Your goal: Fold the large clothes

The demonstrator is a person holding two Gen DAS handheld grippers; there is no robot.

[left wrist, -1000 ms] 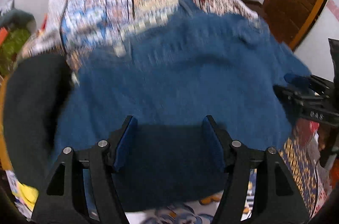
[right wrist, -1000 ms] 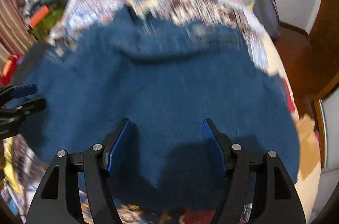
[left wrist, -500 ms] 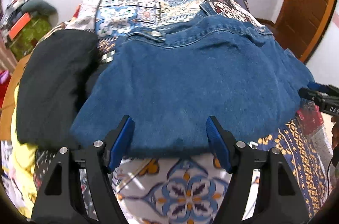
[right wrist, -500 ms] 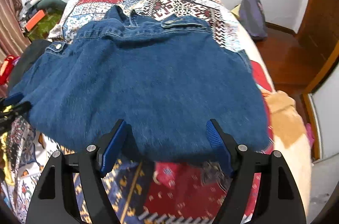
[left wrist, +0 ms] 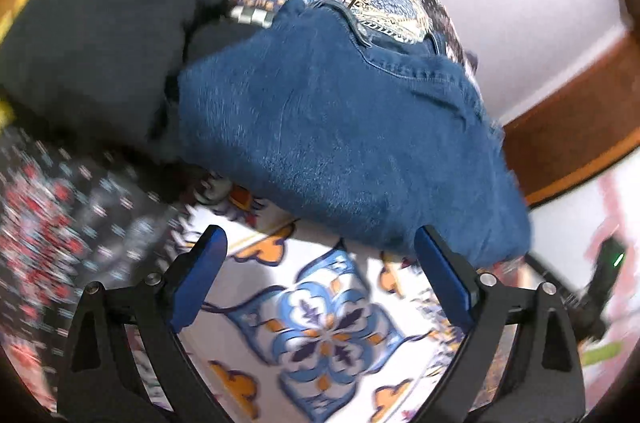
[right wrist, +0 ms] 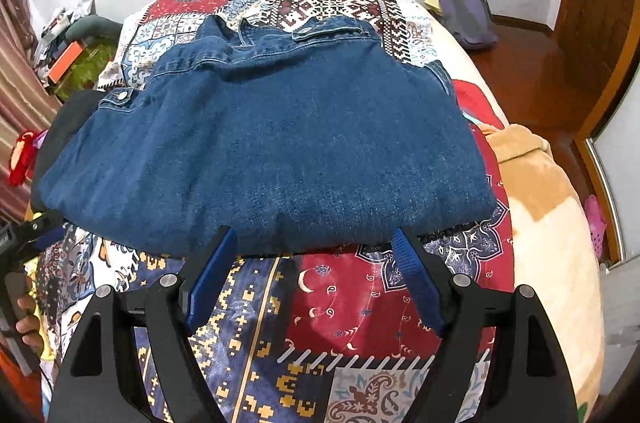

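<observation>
A folded blue denim jacket (right wrist: 280,143) lies flat on the patchwork bedspread (right wrist: 360,303), collar and buttoned tabs at its far edge. My right gripper (right wrist: 314,237) is open just short of the jacket's near edge, with nothing between its fingers. In the tilted, blurred left wrist view the jacket (left wrist: 340,135) runs up to the right. My left gripper (left wrist: 320,239) hovers over the bedspread (left wrist: 320,335) by the jacket's near left corner, jaws opening wide and empty. The left gripper (right wrist: 24,231) also shows at the left edge of the right wrist view.
A black garment (left wrist: 100,35) lies against the jacket's left side. A beige blanket (right wrist: 536,207) drapes the bed's right edge. A purple bag (right wrist: 464,7) sits on the wooden floor by the wall. Clutter (right wrist: 68,55) is piled beyond the bed's far left corner.
Both grippers drew back off the jacket, from over the denim to over the bedspread at its near edge. The left gripper rolled, shifted left and spread its jaws wider.
</observation>
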